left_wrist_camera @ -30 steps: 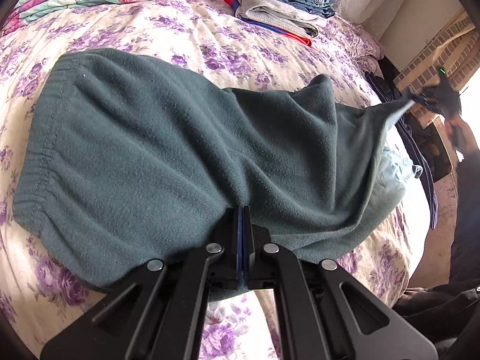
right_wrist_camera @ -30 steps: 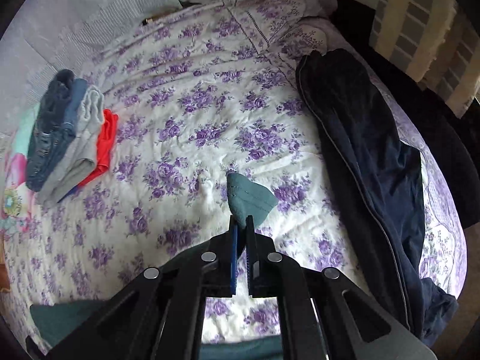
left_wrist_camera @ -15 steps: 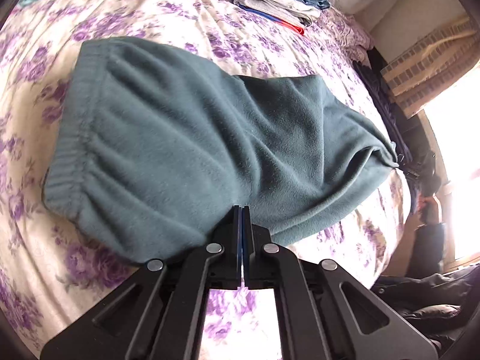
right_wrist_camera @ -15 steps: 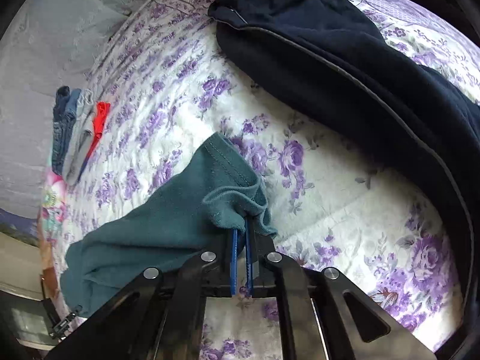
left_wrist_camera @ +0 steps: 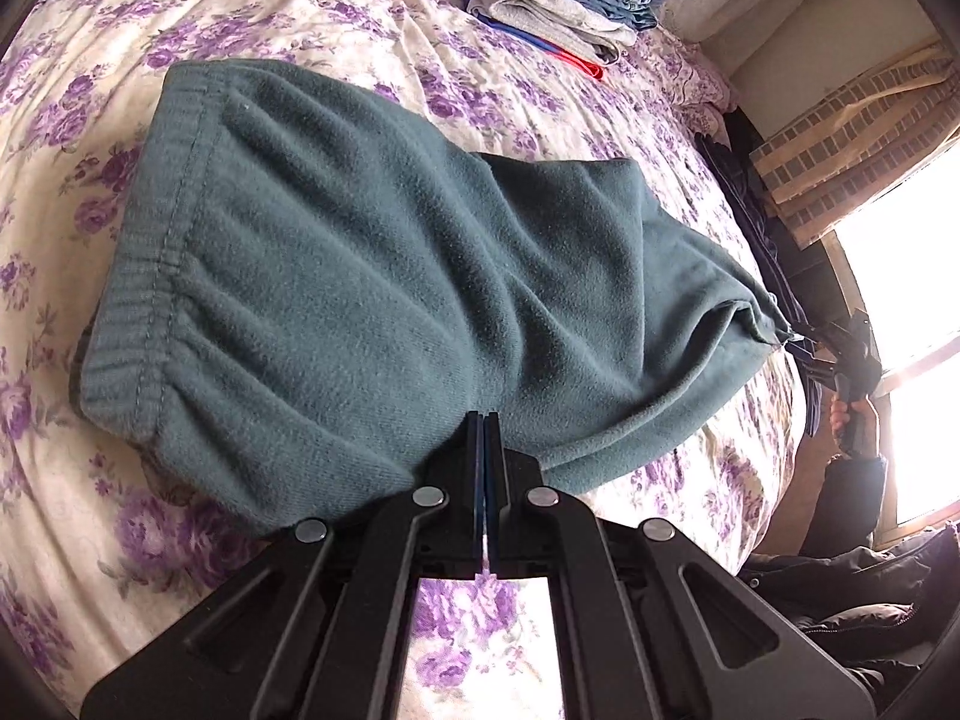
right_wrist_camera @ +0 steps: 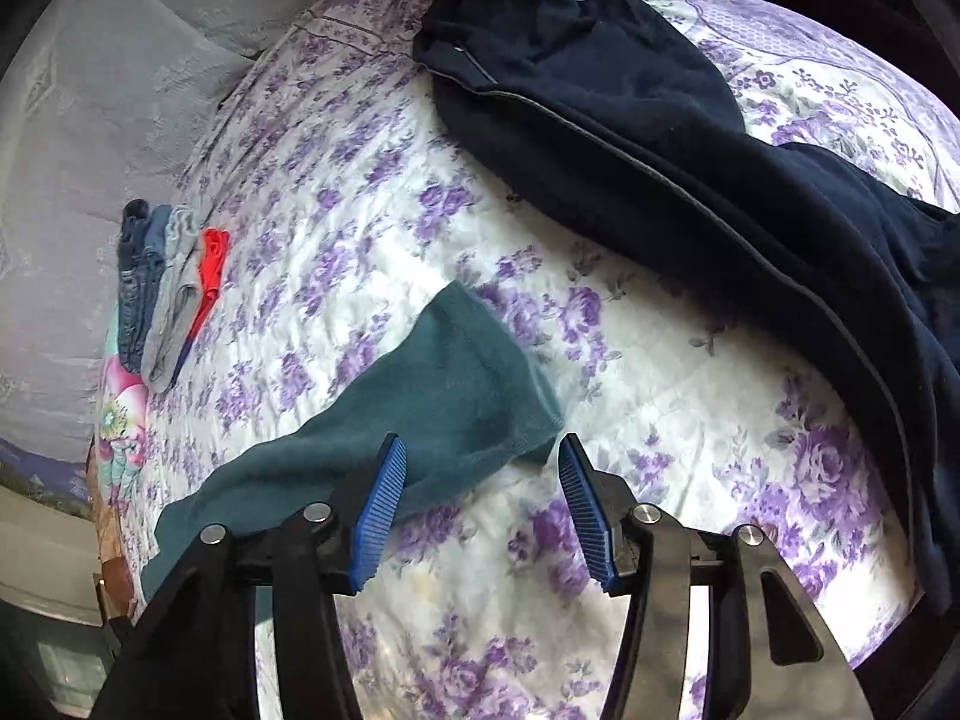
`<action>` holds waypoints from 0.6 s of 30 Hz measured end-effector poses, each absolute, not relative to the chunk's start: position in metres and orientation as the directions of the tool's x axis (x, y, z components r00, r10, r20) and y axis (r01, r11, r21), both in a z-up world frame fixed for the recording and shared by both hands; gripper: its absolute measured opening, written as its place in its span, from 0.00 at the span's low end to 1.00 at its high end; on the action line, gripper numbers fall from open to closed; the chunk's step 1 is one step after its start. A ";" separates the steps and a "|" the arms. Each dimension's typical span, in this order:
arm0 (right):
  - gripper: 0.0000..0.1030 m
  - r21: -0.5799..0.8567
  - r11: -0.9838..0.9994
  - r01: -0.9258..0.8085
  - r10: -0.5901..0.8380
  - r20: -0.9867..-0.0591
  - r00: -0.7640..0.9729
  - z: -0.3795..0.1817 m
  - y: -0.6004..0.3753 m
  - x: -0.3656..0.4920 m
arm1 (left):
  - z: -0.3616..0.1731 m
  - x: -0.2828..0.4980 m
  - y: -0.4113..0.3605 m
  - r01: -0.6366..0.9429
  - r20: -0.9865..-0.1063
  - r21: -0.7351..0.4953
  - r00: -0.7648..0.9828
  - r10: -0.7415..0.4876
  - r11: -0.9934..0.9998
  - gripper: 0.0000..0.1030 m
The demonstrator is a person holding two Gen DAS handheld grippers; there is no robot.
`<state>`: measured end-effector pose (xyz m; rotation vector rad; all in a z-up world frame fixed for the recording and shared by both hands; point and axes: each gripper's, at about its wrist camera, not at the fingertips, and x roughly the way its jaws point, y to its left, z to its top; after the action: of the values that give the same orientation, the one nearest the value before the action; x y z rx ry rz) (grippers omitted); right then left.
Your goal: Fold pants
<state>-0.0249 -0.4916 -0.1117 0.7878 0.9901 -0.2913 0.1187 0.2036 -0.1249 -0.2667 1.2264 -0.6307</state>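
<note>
The teal pants (left_wrist_camera: pixel 372 276) lie folded across the flowered bed (left_wrist_camera: pixel 312 18), waistband toward the head of the bed and the leg end trailing toward the window side. The left gripper (left_wrist_camera: pixel 483 468) is clamped tight on the near fold edge, pinning it in place. The right gripper (right_wrist_camera: pixel 480 498) is opening, its blue pads (right_wrist_camera: pixel 384 498) standing apart with the leg hem (right_wrist_camera: pixel 480 384) lying loose on the bed between and just beyond them, no longer pinched. This looks like the release at the end of one fold (the legs laid out flat). The next move probably calls for a fresh grasp at the leg end, carried over toward the waistband, while the left side keeps the crease from sliding.
</note>
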 end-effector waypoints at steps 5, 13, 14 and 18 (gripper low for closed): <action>0.10 0.544 0.705 0.455 0.243 -0.788 0.565 -0.125 -0.496 0.004 | -0.126 0.120 0.204 0.296 -0.787 -0.523 0.192 -0.586 0.799 0.01; 0.14 0.198 0.868 0.455 -0.054 -0.874 0.483 -0.078 -0.493 0.037 | -0.122 0.113 0.200 0.287 -0.806 -0.494 0.205 -0.556 0.821 0.01; 0.13 0.129 0.866 0.482 -0.106 -0.896 0.430 -0.091 -0.498 0.041 | -0.123 0.112 0.201 0.286 -0.803 -0.496 0.207 -0.558 0.820 0.01; 0.12 0.053 0.849 0.526 -0.173 -0.912 0.371 -0.112 -0.516 0.046 | -0.128 0.115 0.208 0.268 -0.781 -0.541 0.192 -0.594 0.797 0.01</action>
<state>0.0462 -0.5156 -0.1122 0.3638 1.1060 -0.4607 0.1152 0.2077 -0.1285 -0.3124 1.2387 -0.6193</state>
